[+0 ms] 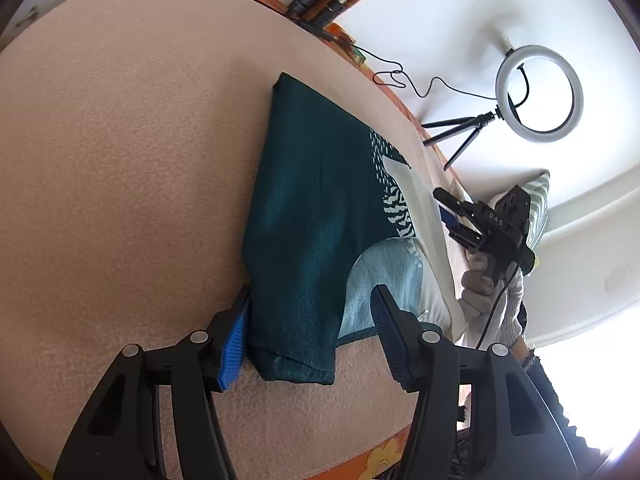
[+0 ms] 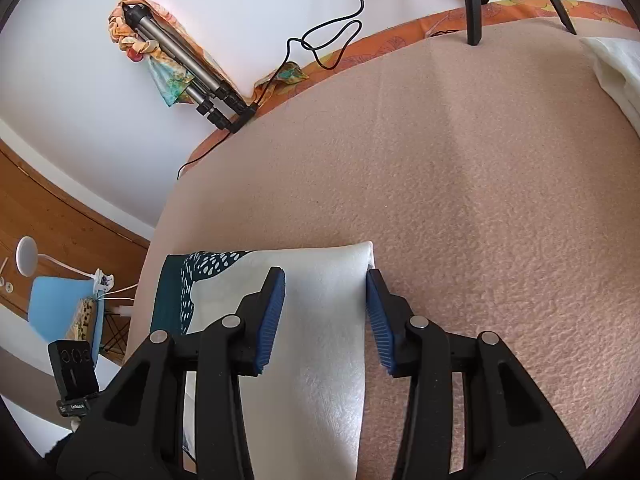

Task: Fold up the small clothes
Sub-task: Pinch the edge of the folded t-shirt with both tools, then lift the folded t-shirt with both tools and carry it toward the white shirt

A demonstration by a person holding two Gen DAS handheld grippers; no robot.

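Note:
A small garment, dark teal (image 1: pixel 312 216) with a white and light blue patterned part, lies folded on the pink blanket (image 1: pixel 120 160). My left gripper (image 1: pixel 310 340) is open, its blue pads either side of the teal sleeve end. My right gripper (image 2: pixel 326 320) is open over the garment's white part (image 2: pixel 320 360), near its far corner. The right gripper also shows in the left wrist view (image 1: pixel 460 220), at the garment's far side.
A ring light on a small tripod (image 1: pixel 538 94) stands at the blanket's far edge with a black cable. A folded tripod (image 2: pixel 192 68) leans at the wall. A white cloth (image 2: pixel 616 68) lies at the right. A blue chair (image 2: pixel 60 304) stands beyond the bed.

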